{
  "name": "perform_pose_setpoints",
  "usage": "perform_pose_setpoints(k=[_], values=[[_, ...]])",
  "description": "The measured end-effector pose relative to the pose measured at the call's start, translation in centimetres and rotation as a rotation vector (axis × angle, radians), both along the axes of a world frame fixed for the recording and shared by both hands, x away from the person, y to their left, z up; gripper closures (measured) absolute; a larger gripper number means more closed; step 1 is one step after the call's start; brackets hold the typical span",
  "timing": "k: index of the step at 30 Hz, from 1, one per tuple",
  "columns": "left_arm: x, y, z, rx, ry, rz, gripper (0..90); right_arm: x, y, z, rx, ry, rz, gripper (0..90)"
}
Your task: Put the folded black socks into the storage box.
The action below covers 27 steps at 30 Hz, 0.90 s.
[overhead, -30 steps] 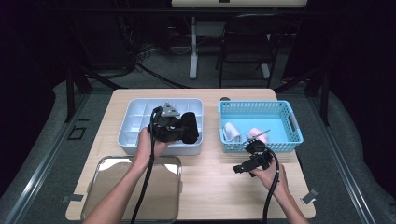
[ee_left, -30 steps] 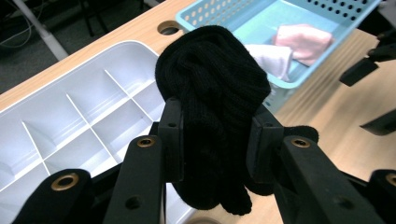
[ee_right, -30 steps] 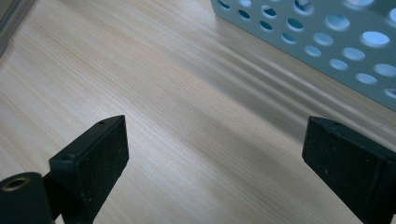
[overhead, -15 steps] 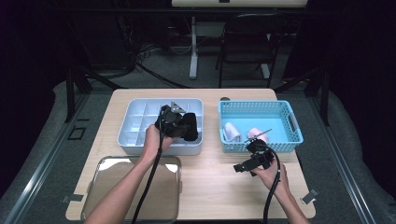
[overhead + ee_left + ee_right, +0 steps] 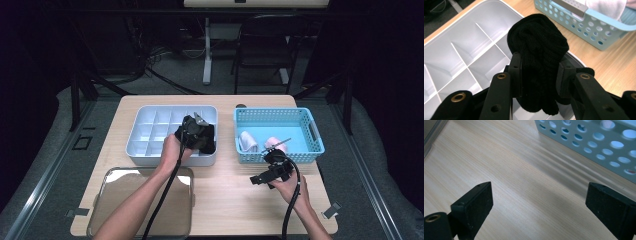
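My left gripper [image 5: 539, 72] is shut on a rolled black sock [image 5: 539, 47], pads pressing its two sides. In the high view the black sock [image 5: 206, 140] hangs low over the right front compartments of the white divided tray [image 5: 150, 131]. The tray's compartments [image 5: 461, 50] in sight hold nothing. My right gripper [image 5: 539, 202] stands open over bare wood, nothing between its jaws. In the high view this right gripper [image 5: 262, 177] rests just in front of the blue basket [image 5: 300, 120]. A white sock roll [image 5: 246, 141] and a pink one [image 5: 272, 144] lie in the basket.
A clear shallow plastic lid [image 5: 125, 200] lies at the table's front left, under my left forearm. The blue basket's perforated wall [image 5: 586, 142] rises close ahead of the right gripper. Bare tabletop [image 5: 225, 200] lies between my two forearms.
My left gripper has carried the black sock a little to the right and down toward the tray's right front corner. The right gripper has stayed where it was.
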State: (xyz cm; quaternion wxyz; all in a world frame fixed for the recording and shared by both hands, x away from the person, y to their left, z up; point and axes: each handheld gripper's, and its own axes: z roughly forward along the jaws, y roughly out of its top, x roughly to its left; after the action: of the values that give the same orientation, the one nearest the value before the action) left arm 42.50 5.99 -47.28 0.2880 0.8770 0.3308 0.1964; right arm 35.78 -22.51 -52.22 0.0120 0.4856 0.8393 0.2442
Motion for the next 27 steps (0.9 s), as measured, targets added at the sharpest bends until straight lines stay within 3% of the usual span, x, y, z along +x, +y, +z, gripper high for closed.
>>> perform_pose_setpoints(k=[4,8,21,24,27], values=[[0.1,-0.5,-0.8,0.041,0.006,-0.006,64.6,0.0,0.0,0.0,-0.004,0.007,0.005,7.1],[0.2,-0.6,-1.6,0.054,0.028,-0.013,64.5,-0.1,0.0,0.0,-0.010,0.005,0.010,7.1],[0.8,-0.8,-2.9,0.033,0.094,-0.018,64.5,-0.1,0.2,0.0,-0.004,0.011,0.009,7.2],[1.1,-0.6,-3.3,0.005,0.139,-0.014,64.8,-0.3,0.2,0.1,-0.024,0.011,0.023,7.3],[1.2,-0.7,-3.4,0.010,0.158,-0.022,65.0,-0.3,0.3,0.2,-0.028,0.011,0.033,7.3]])
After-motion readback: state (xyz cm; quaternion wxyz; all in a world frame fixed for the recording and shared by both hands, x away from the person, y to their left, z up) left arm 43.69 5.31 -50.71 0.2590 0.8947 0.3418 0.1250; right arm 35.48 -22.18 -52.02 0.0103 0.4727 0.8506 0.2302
